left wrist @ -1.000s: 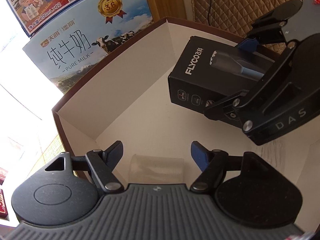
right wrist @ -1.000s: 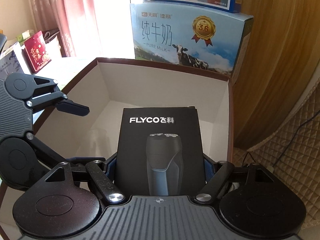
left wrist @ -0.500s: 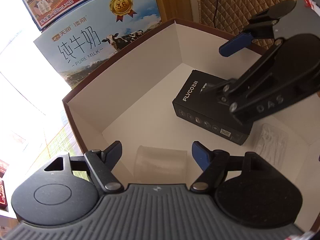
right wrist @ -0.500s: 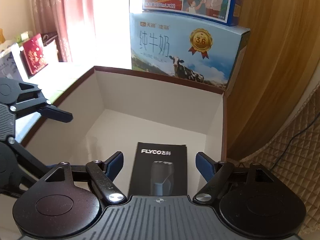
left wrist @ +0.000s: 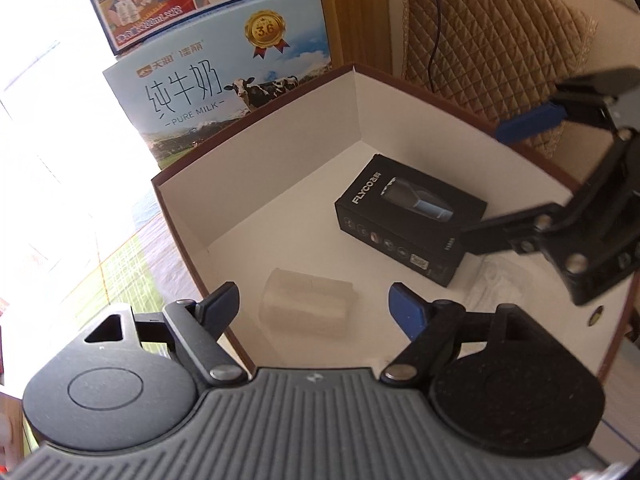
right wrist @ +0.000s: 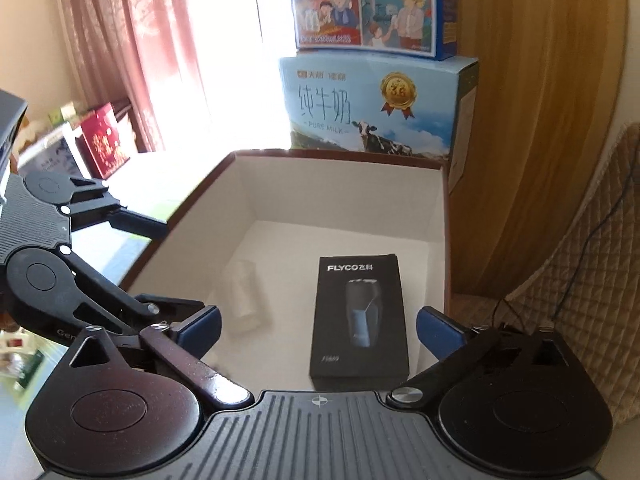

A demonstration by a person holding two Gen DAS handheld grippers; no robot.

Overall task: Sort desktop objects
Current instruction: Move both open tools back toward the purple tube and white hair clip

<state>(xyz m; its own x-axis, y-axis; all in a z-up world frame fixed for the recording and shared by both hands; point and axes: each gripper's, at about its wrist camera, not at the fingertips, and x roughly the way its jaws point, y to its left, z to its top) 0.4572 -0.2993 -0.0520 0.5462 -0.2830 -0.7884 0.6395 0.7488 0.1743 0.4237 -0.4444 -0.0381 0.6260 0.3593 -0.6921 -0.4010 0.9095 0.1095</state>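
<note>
"FLYCO" stands in white on the black shaver box [right wrist: 360, 316] lying in the open carton's right half; "PURE MILK" and a gold "3.6" seal mark the blue milk case [right wrist: 376, 108] behind the carton's far edge.

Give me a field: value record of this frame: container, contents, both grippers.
container: open white-lined box with brown rim
contents: black shaver box lying flat, label up; clear plastic cup on its side; clear packet, partly hidden
left gripper: open, holding nothing, jaws just been opening
right gripper: open wide, jaws just been opening, shaver box lies free below
behind: milk cartons, stacked
</note>
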